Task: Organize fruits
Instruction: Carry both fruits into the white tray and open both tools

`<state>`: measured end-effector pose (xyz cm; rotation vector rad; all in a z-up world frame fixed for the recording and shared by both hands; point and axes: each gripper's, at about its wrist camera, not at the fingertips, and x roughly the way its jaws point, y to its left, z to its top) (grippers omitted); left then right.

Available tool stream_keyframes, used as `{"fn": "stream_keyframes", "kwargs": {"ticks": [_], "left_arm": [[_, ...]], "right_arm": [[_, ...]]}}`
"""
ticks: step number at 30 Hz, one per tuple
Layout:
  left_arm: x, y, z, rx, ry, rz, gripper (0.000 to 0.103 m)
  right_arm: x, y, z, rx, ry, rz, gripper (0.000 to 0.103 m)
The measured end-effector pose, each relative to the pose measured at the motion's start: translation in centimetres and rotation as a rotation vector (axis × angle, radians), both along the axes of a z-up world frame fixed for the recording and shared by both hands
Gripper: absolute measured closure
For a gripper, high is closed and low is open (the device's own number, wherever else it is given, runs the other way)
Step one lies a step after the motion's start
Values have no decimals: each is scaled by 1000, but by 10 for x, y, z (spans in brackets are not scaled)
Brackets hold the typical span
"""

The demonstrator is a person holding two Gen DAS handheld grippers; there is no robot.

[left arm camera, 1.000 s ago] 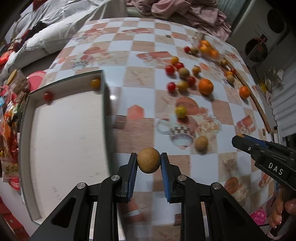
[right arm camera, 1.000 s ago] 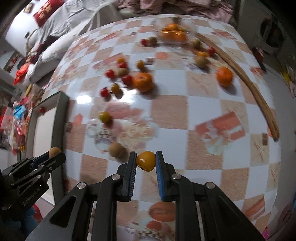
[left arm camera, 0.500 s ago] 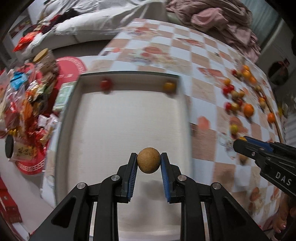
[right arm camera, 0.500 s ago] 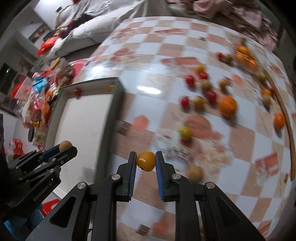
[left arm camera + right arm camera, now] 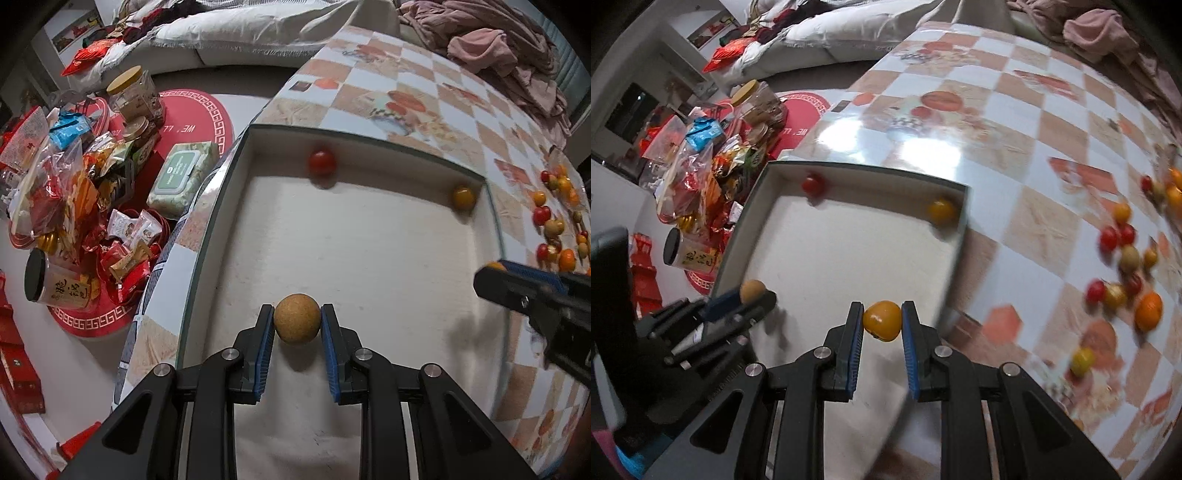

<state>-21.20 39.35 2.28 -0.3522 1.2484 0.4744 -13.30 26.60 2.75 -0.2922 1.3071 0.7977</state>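
Checkered in brown and white with printed food pictures, the worktop fills most of both views, and beyond its far edge lie a pale cushion and a heap of pinkish clothes. On the floor to the left sits a red round mat crowded with snack packets, jars and a green pack of wipes. At the near corner of the worktop stands a shallow tray with a dark rim and a white inside. Above its near part hangs the left gripper, its blue-padded fingers pinching a rough tan ball-shaped fruit. The right gripper hangs over the tray's right edge and clamps a glossy orange-yellow fruit; in the left wrist view it comes in from the right side, with only a sliver of its fruit showing. Inside the tray, a red tomato rests against the far wall and a small yellow-orange fruit sits in the far right corner. Well apart from the tray, toward the right side of the worktop, is a loose scatter of fruits: an orange, several red tomatoes, tan ones and a yellow one, all blurred.
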Motion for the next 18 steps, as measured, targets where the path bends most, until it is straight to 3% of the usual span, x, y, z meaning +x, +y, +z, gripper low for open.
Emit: {"fn": "stream_keyframes", "kwargs": {"ticks": [4,18], "left_arm": [[3,5,-6,-2,10,-6,76],[7,3,-7,23,13,-49,76]], "right_arm": [[11,15,-13,-20,18,-9,81],[15,31,-34,-113,-55,30,80]]}}
